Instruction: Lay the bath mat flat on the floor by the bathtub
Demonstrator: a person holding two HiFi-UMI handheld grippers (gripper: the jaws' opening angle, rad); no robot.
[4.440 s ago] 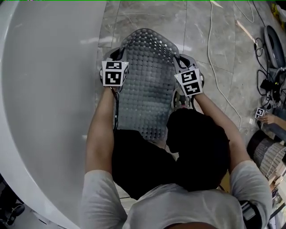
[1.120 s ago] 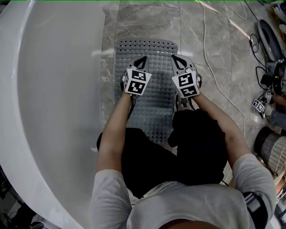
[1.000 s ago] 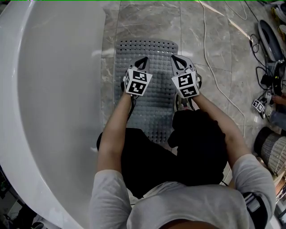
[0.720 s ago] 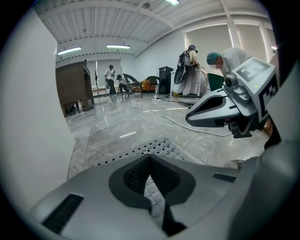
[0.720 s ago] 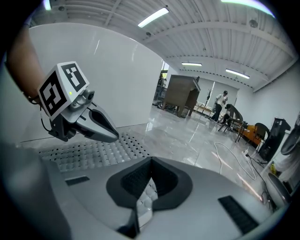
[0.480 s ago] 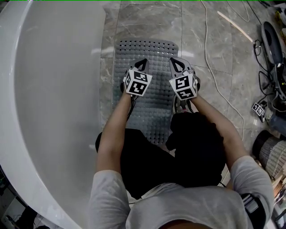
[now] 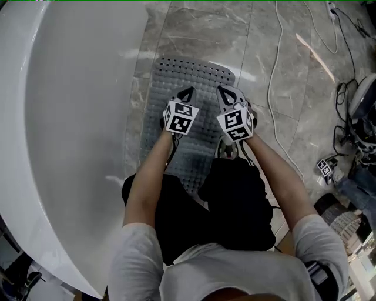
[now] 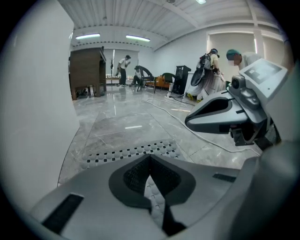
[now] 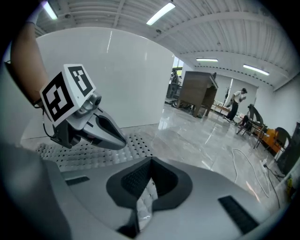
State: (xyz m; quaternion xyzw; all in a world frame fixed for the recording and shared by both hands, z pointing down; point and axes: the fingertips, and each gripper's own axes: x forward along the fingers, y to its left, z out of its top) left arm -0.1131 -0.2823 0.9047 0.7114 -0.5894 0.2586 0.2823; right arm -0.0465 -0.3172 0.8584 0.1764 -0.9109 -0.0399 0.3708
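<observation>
Grey marble floor — ceiling strip lights, wooden cabinet.

Bright, even light from ceiling strip lights; glare patches on glossy floor and bathtub; gripper views fisheye-warped, corners vignetted dark.

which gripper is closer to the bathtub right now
Left. The left gripper is over the tub-side half of the bath mat, nearer the bathtub. The right gripper is beside it over the mat's other half, farther from the tub.
</observation>
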